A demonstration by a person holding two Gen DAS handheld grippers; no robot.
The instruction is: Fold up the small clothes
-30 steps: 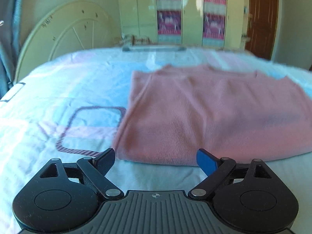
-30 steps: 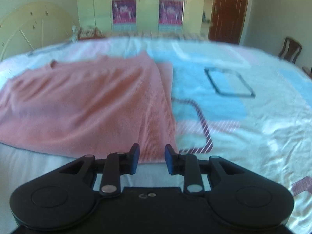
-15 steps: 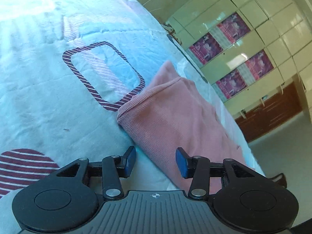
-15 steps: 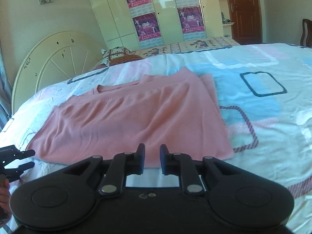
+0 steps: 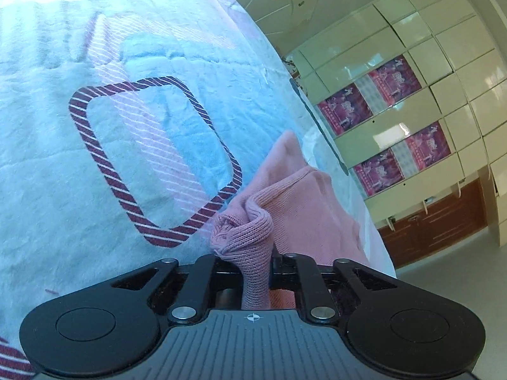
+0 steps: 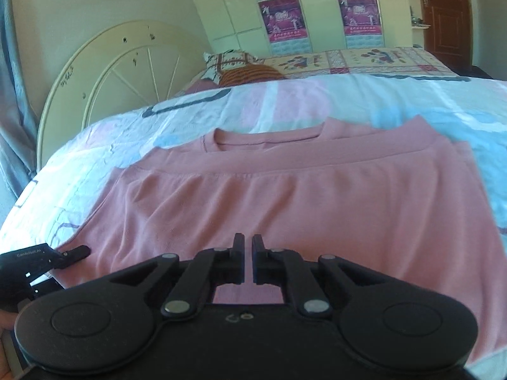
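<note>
One pink top [image 6: 285, 209] lies flat on the bed [image 6: 285, 95]; the closing left gripper [image 5: 253, 262] pinches its bunched corner, while the right gripper [image 6: 248, 247], clamped empty, hovers over its near hem.

The pink knit top [image 6: 285, 209] lay spread flat on the bed, folded across so its hem band ran just below the round neckline at the far side, while its near left corner [image 5: 250, 231] was bunched up into a puckered, lifted ridge.

Cream wardrobe [image 6: 320, 9] with posters, round headboard [image 6: 117, 72], brown door [image 6: 446, 15], patterned bedspread [image 5: 95, 158]
</note>
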